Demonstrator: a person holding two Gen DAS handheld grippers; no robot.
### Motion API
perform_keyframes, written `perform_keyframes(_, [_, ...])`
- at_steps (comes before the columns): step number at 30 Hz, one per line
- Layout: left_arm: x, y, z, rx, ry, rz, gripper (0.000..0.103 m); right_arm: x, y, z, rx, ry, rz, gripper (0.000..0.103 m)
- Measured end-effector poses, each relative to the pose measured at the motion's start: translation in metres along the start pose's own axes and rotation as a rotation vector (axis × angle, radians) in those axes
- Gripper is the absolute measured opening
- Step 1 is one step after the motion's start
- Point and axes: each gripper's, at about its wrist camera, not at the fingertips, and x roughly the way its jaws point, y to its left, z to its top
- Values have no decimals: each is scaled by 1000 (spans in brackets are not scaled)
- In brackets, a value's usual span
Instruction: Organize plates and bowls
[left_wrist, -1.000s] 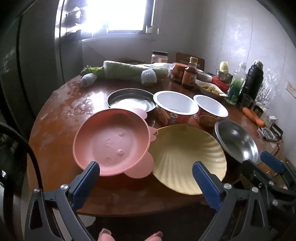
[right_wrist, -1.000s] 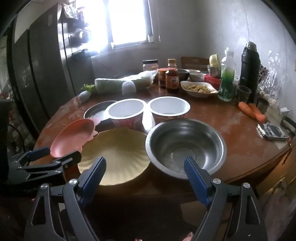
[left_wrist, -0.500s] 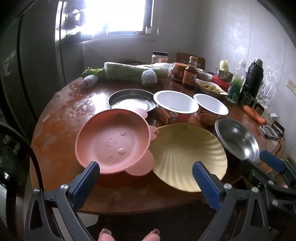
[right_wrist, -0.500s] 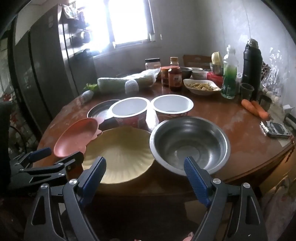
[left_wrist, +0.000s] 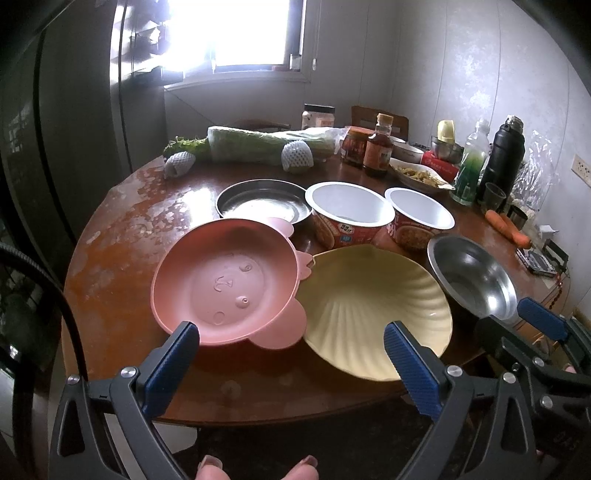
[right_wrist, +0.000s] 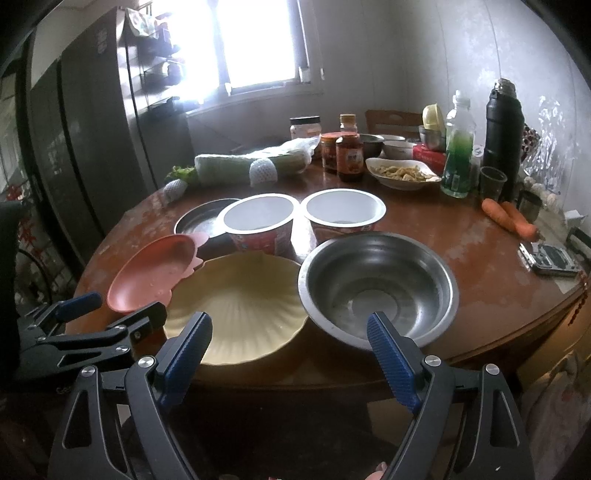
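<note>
A pink animal-shaped plate (left_wrist: 225, 280) (right_wrist: 155, 273) lies at the table's near left, its edge over a yellow shell-shaped plate (left_wrist: 369, 310) (right_wrist: 240, 306). A steel bowl (right_wrist: 376, 288) (left_wrist: 476, 284) stands to the right of it. Behind are a flat steel dish (left_wrist: 262, 203) (right_wrist: 199, 221) and two white-lined paper bowls (left_wrist: 349, 214) (left_wrist: 419, 218) (right_wrist: 258, 221) (right_wrist: 343, 214). My left gripper (left_wrist: 291, 347) is open and empty, just short of the pink plate's near edge. My right gripper (right_wrist: 290, 339) is open and empty, at the near edges of the yellow plate and steel bowl.
The round wooden table (left_wrist: 122, 236) carries wrapped greens (left_wrist: 266, 147), sauce jars (left_wrist: 376, 151), a food plate (right_wrist: 402, 173), a green bottle (right_wrist: 458, 147), a black flask (right_wrist: 502, 122), carrots (right_wrist: 509, 218) and a small device (right_wrist: 554, 258) at the back and right. A dark fridge stands at the left.
Both grippers have drifted slightly closer to the table's near edge. The dishes have not moved and both grippers stay open.
</note>
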Motion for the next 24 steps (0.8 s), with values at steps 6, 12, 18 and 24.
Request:
perform_keyframes(6, [-2, 0, 1, -1, -6, 3, 101, -1, 1, 0, -2, -1, 0, 87])
perform_keyframes(12, [-3, 0, 2, 1, -9, 3, 101, -1, 2, -1, -2, -3, 1, 87])
perform_keyframes(18, [-5, 0, 3, 1, -14, 5, 101, -2, 3, 0, -3, -5, 7, 87])
perform_keyframes(24, [-5, 1, 3, -1, -14, 5, 101, -3, 3, 0, -3, -6, 8, 87])
